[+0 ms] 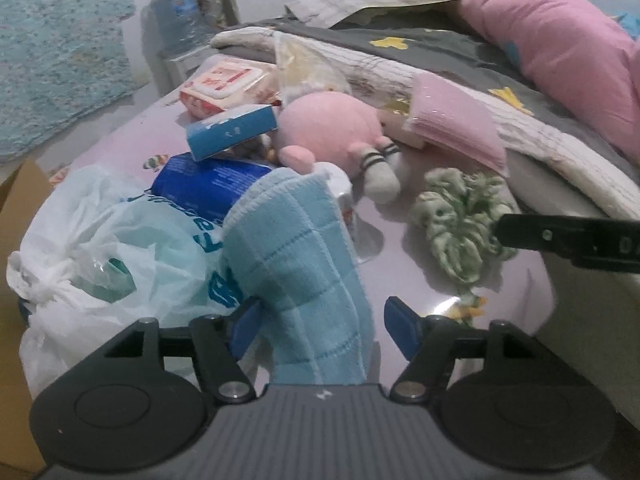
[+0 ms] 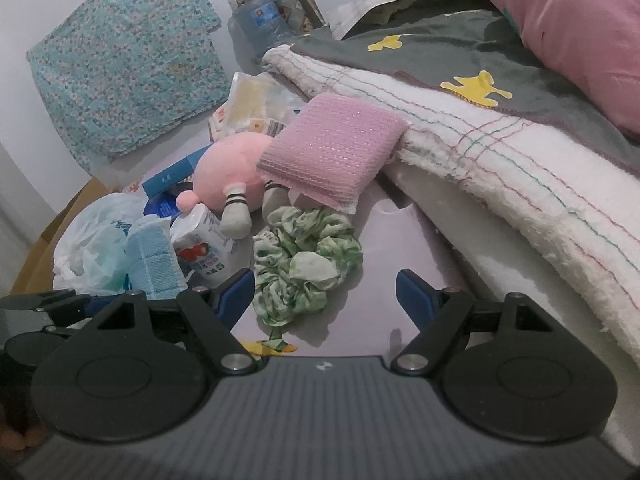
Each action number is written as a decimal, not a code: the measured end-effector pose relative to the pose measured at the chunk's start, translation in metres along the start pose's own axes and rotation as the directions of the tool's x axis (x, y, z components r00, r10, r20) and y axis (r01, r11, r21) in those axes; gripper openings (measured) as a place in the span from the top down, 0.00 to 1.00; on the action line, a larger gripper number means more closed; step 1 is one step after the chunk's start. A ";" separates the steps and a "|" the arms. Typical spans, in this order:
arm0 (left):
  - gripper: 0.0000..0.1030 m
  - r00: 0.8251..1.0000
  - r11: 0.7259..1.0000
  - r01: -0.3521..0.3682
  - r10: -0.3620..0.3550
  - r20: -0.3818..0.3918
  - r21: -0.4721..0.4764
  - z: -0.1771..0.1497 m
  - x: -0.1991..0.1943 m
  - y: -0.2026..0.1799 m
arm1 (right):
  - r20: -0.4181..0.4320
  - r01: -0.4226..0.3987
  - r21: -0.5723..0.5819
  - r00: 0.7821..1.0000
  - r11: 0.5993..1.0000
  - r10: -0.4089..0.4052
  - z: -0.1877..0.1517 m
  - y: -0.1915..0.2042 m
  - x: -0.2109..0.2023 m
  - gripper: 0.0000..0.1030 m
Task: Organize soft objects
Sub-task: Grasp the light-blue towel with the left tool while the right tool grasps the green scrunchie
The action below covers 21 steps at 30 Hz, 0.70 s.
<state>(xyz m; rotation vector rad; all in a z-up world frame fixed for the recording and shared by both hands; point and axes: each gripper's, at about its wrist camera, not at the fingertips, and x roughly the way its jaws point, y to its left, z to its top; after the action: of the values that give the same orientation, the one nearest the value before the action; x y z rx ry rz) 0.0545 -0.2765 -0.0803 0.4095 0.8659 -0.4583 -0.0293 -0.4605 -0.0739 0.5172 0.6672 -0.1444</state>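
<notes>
left tongs [image 1: 320, 324] apart | blue cloth [image 1: 304, 264] between | plastic bag [image 1: 104, 248] beside

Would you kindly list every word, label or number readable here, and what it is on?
"0": on the right gripper's finger, seen from the left wrist; the rest is cut off.
Plastic bag: blue letters, partly hidden, unreadable.
Wipes pack, blue box, blue pack, water bottle: print too blurred.

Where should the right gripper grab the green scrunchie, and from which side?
Take the green scrunchie by its near ruffled band, coming from above and in front with the right gripper, whose jaws stand open just short of it. It lies flat on the lilac surface, bunched, so pinching across one thick fold probably holds better than spanning the whole ring.
</notes>
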 end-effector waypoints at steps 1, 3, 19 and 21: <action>0.34 1.000 1.000 -0.012 0.012 -0.004 -0.002 0.001 0.002 0.000 | 0.000 -0.006 0.004 1.000 1.000 0.006 0.001 -0.001 0.002 0.24; 0.44 0.999 0.999 -0.040 0.040 -0.016 0.002 0.001 0.008 -0.001 | -0.002 -0.019 0.004 1.000 1.000 0.019 0.005 -0.001 0.006 0.23; 0.76 0.999 0.999 -0.024 0.023 -0.024 -0.036 -0.003 0.009 0.008 | -0.041 0.057 -0.303 0.996 0.951 -0.073 0.013 0.040 0.057 0.11; 0.77 1.000 0.999 -0.020 0.019 -0.021 -0.038 -0.004 0.007 0.009 | -0.033 0.098 -0.348 0.993 0.932 -0.116 0.010 0.045 0.060 0.15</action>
<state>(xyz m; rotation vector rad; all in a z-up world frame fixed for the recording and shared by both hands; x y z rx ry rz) 0.0612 -0.2687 -0.0868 0.3882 0.8889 -0.4194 0.0362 -0.4243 -0.0856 0.1456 0.7543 -0.1127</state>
